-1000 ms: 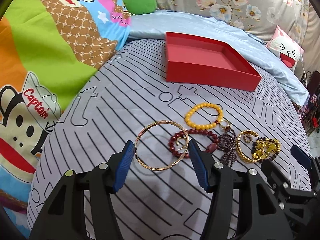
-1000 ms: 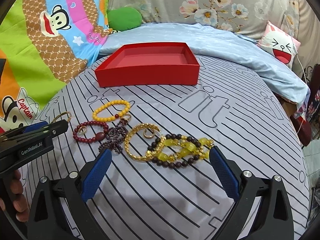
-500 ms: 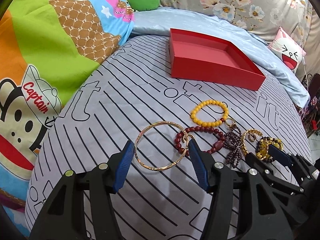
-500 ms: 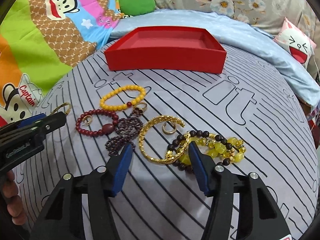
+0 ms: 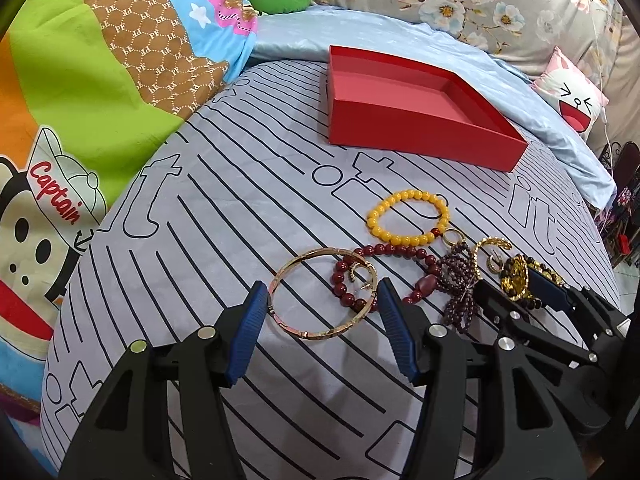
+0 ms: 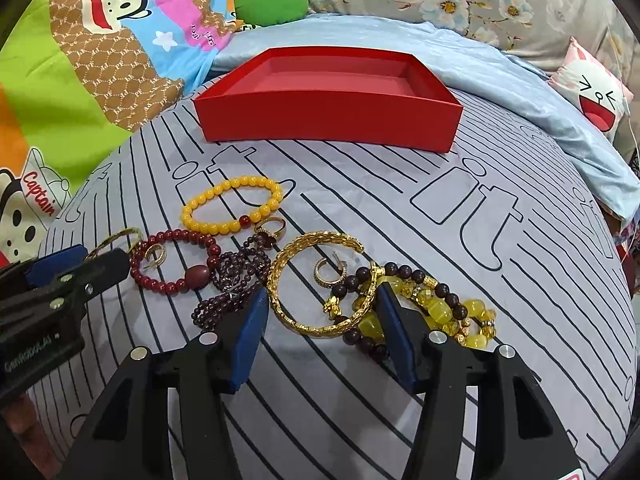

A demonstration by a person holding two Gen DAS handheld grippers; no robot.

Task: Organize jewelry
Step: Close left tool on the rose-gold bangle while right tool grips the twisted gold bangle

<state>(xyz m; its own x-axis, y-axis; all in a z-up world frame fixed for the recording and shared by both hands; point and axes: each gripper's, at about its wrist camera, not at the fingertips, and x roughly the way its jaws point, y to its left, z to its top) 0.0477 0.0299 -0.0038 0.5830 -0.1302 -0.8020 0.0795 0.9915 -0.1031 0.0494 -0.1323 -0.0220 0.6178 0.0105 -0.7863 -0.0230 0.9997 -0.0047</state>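
A row of jewelry lies on the striped grey bedsheet (image 5: 224,240). My left gripper (image 5: 322,304) is open, its fingers either side of a thin gold bangle (image 5: 288,320) that overlaps a dark red bead bracelet (image 5: 396,252). My right gripper (image 6: 322,304) is open, its fingers either side of a gold cuff bracelet (image 6: 296,256), its right finger over a yellow and brown bead bracelet (image 6: 440,308). A yellow bead bracelet (image 6: 224,220), a purple bead strand (image 6: 236,276) and small gold rings (image 6: 328,276) lie between. An empty red box (image 6: 328,116) stands behind.
A colourful cartoon blanket (image 5: 80,100) lies to the left. A light blue quilt (image 6: 520,92), a green cushion (image 6: 272,0) and a pink-white face cushion (image 6: 600,96) sit behind the box. The bed drops off at the right edge.
The right gripper has narrowed from wide open and moved forward and left around the gold cuff. The left gripper has crept a little closer around the gold bangle.
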